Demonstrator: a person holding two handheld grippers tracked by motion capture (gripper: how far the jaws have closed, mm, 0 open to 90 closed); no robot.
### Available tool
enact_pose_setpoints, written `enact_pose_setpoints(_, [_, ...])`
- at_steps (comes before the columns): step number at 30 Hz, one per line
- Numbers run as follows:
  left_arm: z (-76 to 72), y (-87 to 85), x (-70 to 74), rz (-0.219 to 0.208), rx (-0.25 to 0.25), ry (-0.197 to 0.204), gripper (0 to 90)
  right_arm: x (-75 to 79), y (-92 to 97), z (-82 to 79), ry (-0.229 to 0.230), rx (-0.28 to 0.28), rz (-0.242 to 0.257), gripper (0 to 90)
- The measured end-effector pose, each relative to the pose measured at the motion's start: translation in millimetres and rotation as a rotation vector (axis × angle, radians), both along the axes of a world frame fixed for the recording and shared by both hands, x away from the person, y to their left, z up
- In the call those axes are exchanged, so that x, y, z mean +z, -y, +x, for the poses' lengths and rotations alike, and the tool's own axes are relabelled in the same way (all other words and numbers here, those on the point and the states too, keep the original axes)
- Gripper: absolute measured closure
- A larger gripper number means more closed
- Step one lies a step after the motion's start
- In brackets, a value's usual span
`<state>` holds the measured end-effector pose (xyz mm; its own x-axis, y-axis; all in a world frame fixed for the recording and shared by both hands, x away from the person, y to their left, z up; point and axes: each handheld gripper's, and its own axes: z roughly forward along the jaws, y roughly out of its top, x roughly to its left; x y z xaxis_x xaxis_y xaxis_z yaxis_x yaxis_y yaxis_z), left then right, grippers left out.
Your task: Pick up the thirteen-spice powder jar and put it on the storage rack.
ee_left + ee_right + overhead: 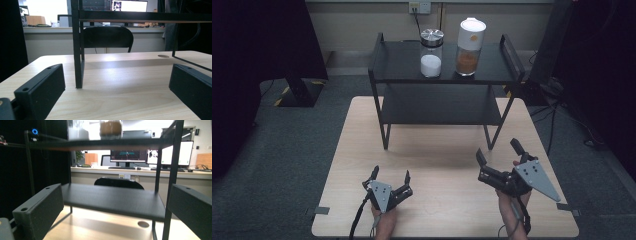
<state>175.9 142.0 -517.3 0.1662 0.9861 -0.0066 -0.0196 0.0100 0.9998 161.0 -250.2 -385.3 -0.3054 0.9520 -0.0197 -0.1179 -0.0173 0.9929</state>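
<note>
both hands come in at the near edge of the light wooden table (442, 150); the left gripper (390, 178) rests low there with its jaws spread wide and nothing between them, and the right gripper (498, 156), held a little higher, is likewise wide open and empty. beyond them stands a black two-tier shelf rack (443, 90). on its top tier sit a glass jar of white powder (431, 52) and, just beside it, a white-lidded jar of orange-brown powder (469, 46).

left hand-held gripper (391, 179): black jaws, grey three-cornered plate with screws, black cable
right hand-held gripper (498, 156): black jaws, larger grey plate, black cable
jaw blocks: matte black, screw holes
</note>
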Motion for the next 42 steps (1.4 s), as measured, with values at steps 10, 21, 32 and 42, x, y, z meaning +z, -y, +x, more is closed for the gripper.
enact_pose_setpoints(10, [-0.1,-0.2,0.0,0.0,-0.002,0.0,0.0,-61.7,-9.1,-6.1,-0.067,-0.056,-0.004,0.0])
enact_pose_setpoints(21, [-0.6,-0.7,0.0,0.0,-0.005,0.0,0.0,-116.4,-10.3,-9.2,-0.055,-0.124,0.008,0.0])
enact_pose_setpoints(32, [-2.0,-0.2,0.1,0.001,-0.002,0.0,0.0,-131.0,-9.8,-10.0,-0.078,-0.156,-0.007,0.0])
enact_pose_setpoints(42, [-2.0,0.1,0.1,0.001,0.0,0.0,0.0,-129.4,-17.5,-8.3,-0.095,-0.199,-0.015,0.0])
